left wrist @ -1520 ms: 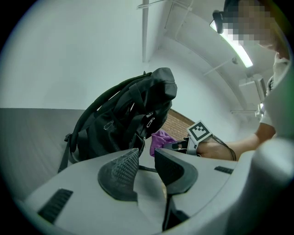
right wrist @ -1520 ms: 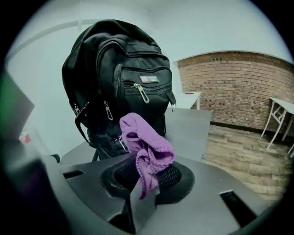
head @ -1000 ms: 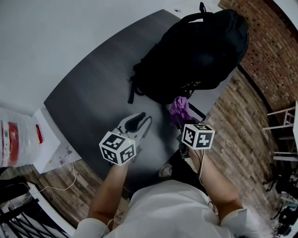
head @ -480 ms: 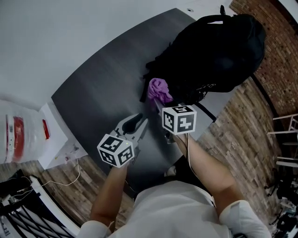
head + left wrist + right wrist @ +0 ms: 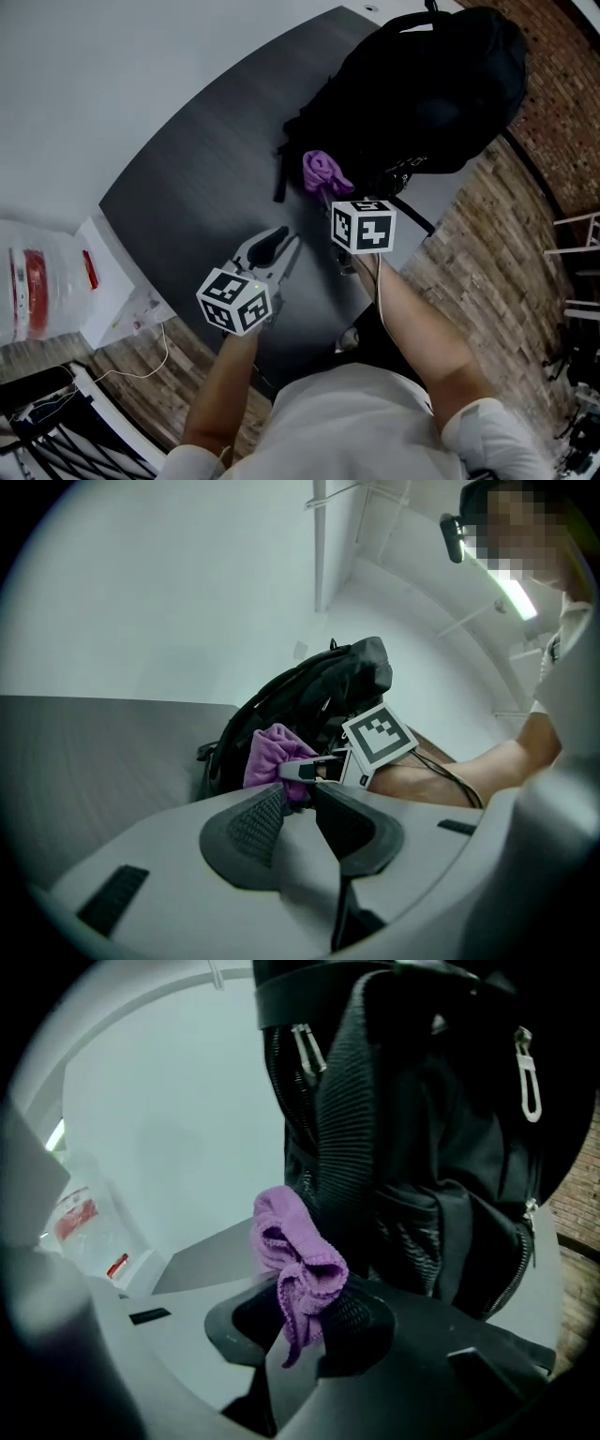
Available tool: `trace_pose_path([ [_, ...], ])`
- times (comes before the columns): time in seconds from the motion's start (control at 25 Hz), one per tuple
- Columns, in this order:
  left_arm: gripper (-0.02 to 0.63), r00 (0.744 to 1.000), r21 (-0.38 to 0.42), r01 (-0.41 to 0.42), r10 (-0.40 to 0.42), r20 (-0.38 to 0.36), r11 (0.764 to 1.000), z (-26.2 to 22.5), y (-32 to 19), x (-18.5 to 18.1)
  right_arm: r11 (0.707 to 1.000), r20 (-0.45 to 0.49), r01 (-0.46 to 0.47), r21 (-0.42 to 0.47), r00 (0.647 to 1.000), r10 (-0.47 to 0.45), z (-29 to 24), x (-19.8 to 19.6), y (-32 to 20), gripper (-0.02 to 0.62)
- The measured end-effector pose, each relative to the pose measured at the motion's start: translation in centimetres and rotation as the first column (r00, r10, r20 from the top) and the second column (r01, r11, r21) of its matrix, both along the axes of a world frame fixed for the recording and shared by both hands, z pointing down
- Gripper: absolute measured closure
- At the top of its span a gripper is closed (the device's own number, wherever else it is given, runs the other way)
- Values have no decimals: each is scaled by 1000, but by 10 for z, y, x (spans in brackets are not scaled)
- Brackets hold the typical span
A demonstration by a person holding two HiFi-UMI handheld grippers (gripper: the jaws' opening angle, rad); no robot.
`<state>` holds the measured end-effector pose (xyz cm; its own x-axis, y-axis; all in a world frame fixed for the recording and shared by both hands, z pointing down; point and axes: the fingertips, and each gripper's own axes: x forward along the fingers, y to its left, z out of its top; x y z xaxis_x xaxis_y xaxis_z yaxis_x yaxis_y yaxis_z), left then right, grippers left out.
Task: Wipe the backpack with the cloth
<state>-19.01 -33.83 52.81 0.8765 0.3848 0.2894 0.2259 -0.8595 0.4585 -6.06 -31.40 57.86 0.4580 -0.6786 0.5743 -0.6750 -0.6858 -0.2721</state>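
A black backpack (image 5: 422, 94) lies on the far right part of the dark grey table (image 5: 197, 187). My right gripper (image 5: 330, 192) is shut on a bunched purple cloth (image 5: 323, 172) and holds it against the backpack's near left side. In the right gripper view the cloth (image 5: 295, 1260) sticks up between the jaws of the right gripper (image 5: 305, 1321), just in front of the backpack's mesh pocket (image 5: 422, 1232). My left gripper (image 5: 277, 246) hovers over the table, left of the right one and apart from the backpack. It is open a little, with nothing between its jaws (image 5: 300, 813).
A white box (image 5: 103, 281) and a plastic bag with a red label (image 5: 33, 291) sit beyond the table's left corner. A backpack strap (image 5: 279, 183) trails onto the table. Brick-pattern floor (image 5: 497, 244) lies to the right, and a thin cable (image 5: 131, 370) runs below the table edge.
My right gripper has carried the cloth leftward along the backpack's near side, from its front corner to its left part. The left gripper has barely moved.
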Motion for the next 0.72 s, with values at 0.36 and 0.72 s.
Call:
trace_pose_path([
  [0.36, 517, 997, -1, -75, 75, 5, 997, 2, 36, 20, 999, 6, -52, -1, 999, 52, 7, 3, 46, 514],
  [0.72, 517, 992, 1, -123, 123, 13, 992, 5, 61, 29, 989, 13, -146, -11, 989, 146, 13, 12, 97, 514],
])
